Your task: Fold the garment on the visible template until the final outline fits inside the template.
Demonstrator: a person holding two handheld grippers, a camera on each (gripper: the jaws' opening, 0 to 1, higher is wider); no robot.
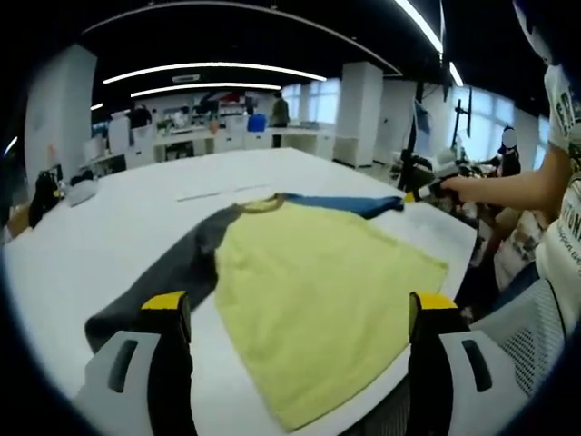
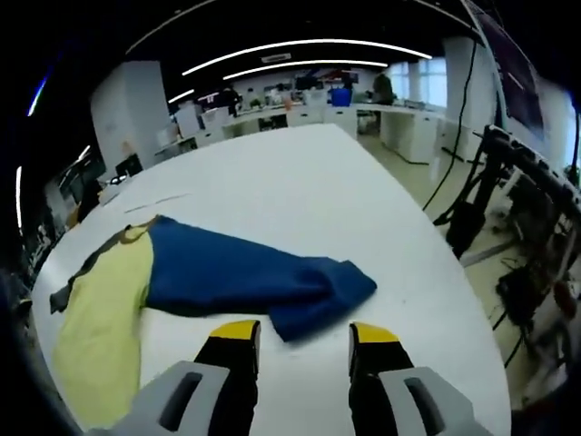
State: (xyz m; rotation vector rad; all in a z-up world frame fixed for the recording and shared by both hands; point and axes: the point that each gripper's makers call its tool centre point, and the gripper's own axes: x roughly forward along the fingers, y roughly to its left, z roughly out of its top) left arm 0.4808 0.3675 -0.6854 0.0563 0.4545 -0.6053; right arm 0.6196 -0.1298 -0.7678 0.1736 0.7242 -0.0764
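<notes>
Right tool (image 2: 304,350) jaws apart just short of blue sleeve (image 2: 263,277); left tool (image 1: 300,318) wide over yellow garment (image 1: 318,291) on white counter (image 1: 136,218), perhaps hovering.

Open office: white table (image 1: 136,209), ceiling light strips (image 1: 213,68), windows (image 1: 481,113).

Dark print shows on the person's white shirt (image 1: 565,109) at the right of the left gripper view, near the shoulder and lower down the side. The letters are cut off by the view's edge and too blurred to read. Nothing else carries legible text, labels, brands, numbers or signs in either view.
</notes>
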